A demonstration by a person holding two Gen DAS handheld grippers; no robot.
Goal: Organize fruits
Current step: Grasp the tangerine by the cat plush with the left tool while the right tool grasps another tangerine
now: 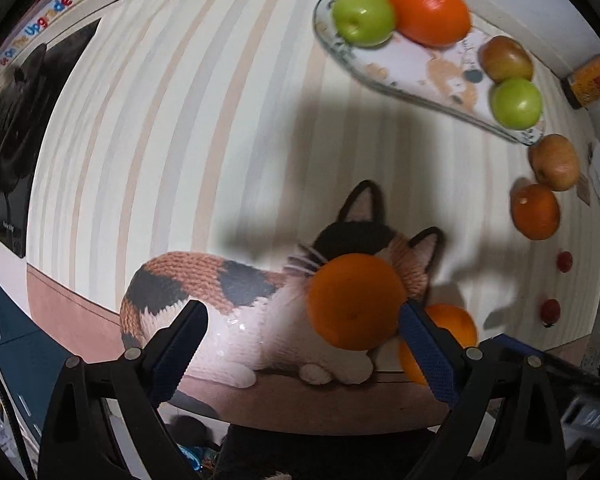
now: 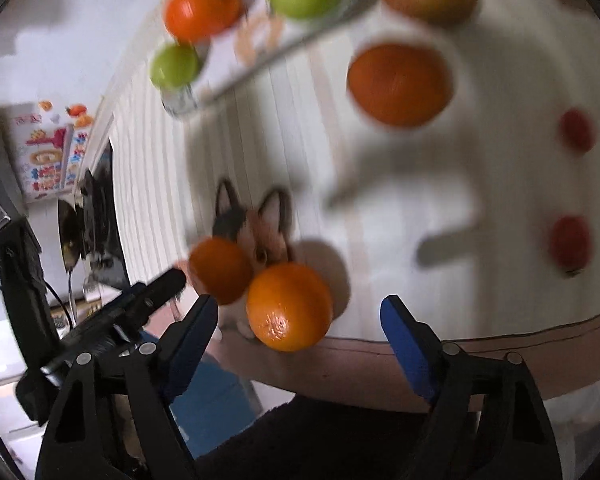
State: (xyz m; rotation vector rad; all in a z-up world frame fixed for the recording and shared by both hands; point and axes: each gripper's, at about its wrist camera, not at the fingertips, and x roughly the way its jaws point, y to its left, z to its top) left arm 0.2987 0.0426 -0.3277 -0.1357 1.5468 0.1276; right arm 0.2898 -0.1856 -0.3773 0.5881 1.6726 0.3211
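Note:
An oval glass plate [image 1: 416, 68] at the far right holds two green apples [image 1: 363, 17], a big orange [image 1: 429, 10] and a reddish apple [image 1: 507, 59]. Another reddish apple [image 1: 554, 162] and an orange [image 1: 535, 211] lie on the mat beside it. My left gripper [image 1: 300, 332] is open, with an orange [image 1: 357, 301] between its fingers near the right one. A second orange [image 1: 452, 328] lies behind that finger. My right gripper [image 2: 296, 330] is open around that second orange [image 2: 289, 306], not touching it. The left gripper's orange [image 2: 220, 270] shows beside it.
A striped mat with a knitted-cat picture [image 1: 220, 284] covers the table. Two small red tomatoes [image 1: 550, 312] lie near the right edge. A yellow box [image 1: 590, 82] stands at the far right. The left gripper's black body [image 2: 132, 308] reaches in at the right view's left.

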